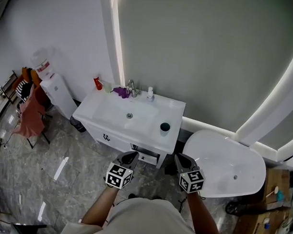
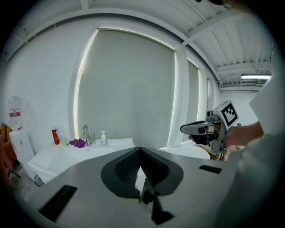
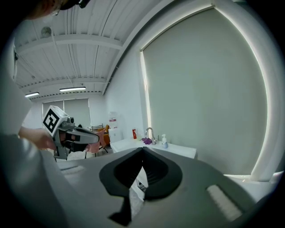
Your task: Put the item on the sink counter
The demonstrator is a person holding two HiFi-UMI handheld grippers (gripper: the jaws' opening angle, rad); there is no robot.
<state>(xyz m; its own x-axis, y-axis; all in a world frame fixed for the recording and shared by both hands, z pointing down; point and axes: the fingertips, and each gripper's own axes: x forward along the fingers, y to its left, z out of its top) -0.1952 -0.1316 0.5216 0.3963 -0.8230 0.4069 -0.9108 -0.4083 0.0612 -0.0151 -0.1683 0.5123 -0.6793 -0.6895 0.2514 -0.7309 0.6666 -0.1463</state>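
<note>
The white sink counter (image 1: 104, 108) stands against the wall ahead. On it are a red bottle (image 1: 97, 82), a purple cloth (image 1: 121, 92), a faucet (image 1: 131, 87), a small white pump bottle (image 1: 150, 93) and a dark cup (image 1: 165, 127). My left gripper (image 1: 130, 159) and right gripper (image 1: 182, 162) hover side by side short of the counter's front edge. Both are shut with nothing between the jaws. The left gripper (image 2: 140, 149) points toward the counter (image 2: 58, 156), with the right gripper (image 2: 200, 129) beside it. The right gripper view shows its shut jaws (image 3: 143, 149) and the counter (image 3: 178, 150) beyond.
A white bathtub (image 1: 226, 162) lies right of the counter. A water dispenser (image 1: 56, 89) and a chair draped in pink cloth (image 1: 29, 115) stand at the left. Cardboard boxes (image 1: 273, 190) sit at the far right. The floor is grey marble tile.
</note>
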